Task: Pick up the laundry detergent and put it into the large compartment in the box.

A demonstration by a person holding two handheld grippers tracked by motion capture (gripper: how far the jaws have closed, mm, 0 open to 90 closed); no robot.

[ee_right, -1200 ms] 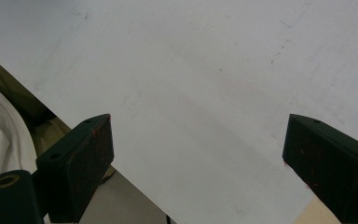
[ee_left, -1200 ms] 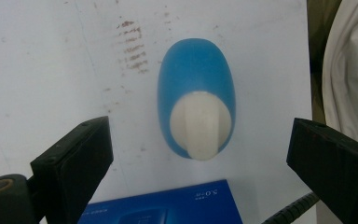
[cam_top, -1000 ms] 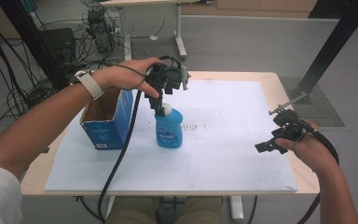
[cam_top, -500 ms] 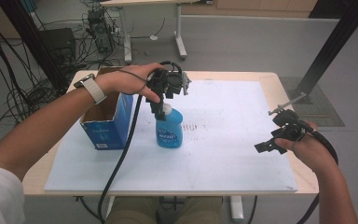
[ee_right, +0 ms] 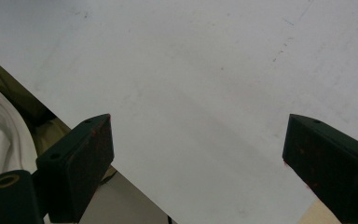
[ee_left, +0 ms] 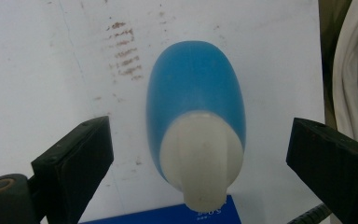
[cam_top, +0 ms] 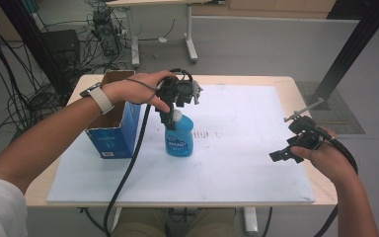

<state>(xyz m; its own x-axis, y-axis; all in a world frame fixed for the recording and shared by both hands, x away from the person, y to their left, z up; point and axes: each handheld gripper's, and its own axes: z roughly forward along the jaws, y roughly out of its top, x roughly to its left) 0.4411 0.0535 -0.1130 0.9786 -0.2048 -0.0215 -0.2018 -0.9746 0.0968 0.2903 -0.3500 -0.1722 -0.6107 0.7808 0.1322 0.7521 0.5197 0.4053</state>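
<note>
L claw (cam_top: 171,120) | edged back toward box (cam_top: 114,129) | now straddling bottle (cam_top: 179,135) cap, wide apart

The high view looks forward and down over the whole white board (cam_top: 237,148). The left gripper view looks straight down, close above the blue bottle (ee_left: 196,107); the right gripper view skims the board's near edge.

White sleeve (cam_top: 0,205), white wristband (cam_top: 100,99), black fingers (ee_left: 77,158)
</note>
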